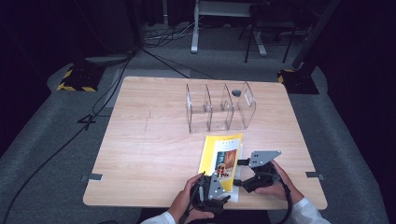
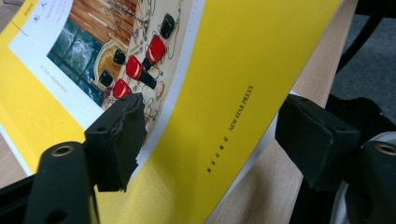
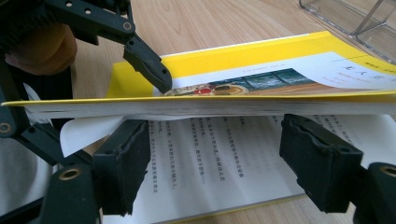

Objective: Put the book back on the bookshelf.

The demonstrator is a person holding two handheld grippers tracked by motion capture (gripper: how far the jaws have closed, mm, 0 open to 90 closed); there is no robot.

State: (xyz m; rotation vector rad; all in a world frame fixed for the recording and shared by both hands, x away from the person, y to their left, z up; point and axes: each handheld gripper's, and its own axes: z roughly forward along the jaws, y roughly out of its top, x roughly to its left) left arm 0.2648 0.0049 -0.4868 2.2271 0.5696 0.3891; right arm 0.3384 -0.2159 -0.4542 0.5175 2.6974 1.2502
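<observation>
Because the left gripper point(image 1: 219, 193) has its jaws only partly closed round the near edge of the yellow book point(image 1: 223, 156), with one pad just at the cover's picture and the other standing off beyond the far edge, it grips nothing firmly yet. No pad visibly presses. The right gripper point(image 1: 239, 173) reaches in level from the book's open side, jaws wide, both pads under the lifted cover and over the printed page (nothing pinched there either). The book lies at the near middle of the table point(image 1: 140, 154), its cover and some pages raised, the clear divider rack point(image 1: 219, 108) well beyond it. The risk, as I judge it, is that the left jaws nip only the thin cover: it could crease, or slip free and drop. The right pads could scuff or fold a loose page if pushed deeper.
</observation>
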